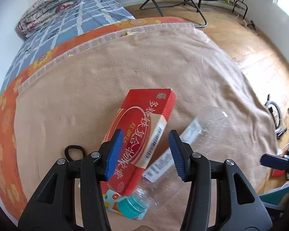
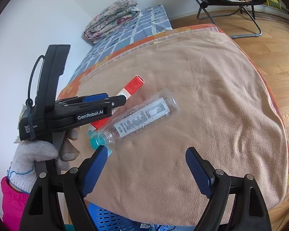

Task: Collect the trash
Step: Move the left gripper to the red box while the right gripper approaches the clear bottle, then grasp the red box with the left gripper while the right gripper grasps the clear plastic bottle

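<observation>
A: Where is the trash?

B: A red box (image 1: 142, 134) and a clear plastic bottle (image 2: 142, 117) with a teal cap lie touching on the tan blanket (image 2: 212, 115) over the bed.

A: And the grippers?

B: The left gripper (image 1: 147, 154) is spread wide above the box, gripping nothing. The right gripper (image 2: 147, 171) is also wide apart and empty, near the bottle's cap, above a blue basket (image 2: 106, 217).
</observation>
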Demonstrator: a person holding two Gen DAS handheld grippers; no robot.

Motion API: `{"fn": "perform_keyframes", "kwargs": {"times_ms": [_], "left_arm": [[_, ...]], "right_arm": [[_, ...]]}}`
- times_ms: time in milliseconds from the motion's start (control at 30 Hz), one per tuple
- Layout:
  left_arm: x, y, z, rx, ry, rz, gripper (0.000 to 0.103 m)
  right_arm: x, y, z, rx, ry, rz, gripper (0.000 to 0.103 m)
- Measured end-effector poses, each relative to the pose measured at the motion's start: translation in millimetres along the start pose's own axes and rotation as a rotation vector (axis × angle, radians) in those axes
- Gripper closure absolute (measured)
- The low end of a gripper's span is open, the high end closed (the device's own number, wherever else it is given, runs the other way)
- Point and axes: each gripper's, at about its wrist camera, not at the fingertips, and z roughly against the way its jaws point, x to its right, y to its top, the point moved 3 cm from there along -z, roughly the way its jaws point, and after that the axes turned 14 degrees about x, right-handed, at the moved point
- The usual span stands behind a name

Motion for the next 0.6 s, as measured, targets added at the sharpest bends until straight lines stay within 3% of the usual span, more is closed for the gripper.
{"fn": "perform_keyframes", "kwargs": {"times_ms": [367, 567, 600], "left_arm": [[-10.4, -0.6, -13.4, -0.007, 0.044, -0.022, 0.053], [-35.6, 3.0, -10.8, 0.013, 0.034, 0.048, 0.052], [-39.2, 2.0, -13.0, 0.005, 0.013, 0.072, 0.047]], "right_arm": [[-4.7, -0.7, -8.0, -0.015, 0.004, -0.018, 0.018], [-5.9, -0.1, -13.2, -0.02, 0.008, -0.032, 0.018], [-5.4, 0.8, -14.4, -0.02, 0.004, -0.036, 0.018]]}}
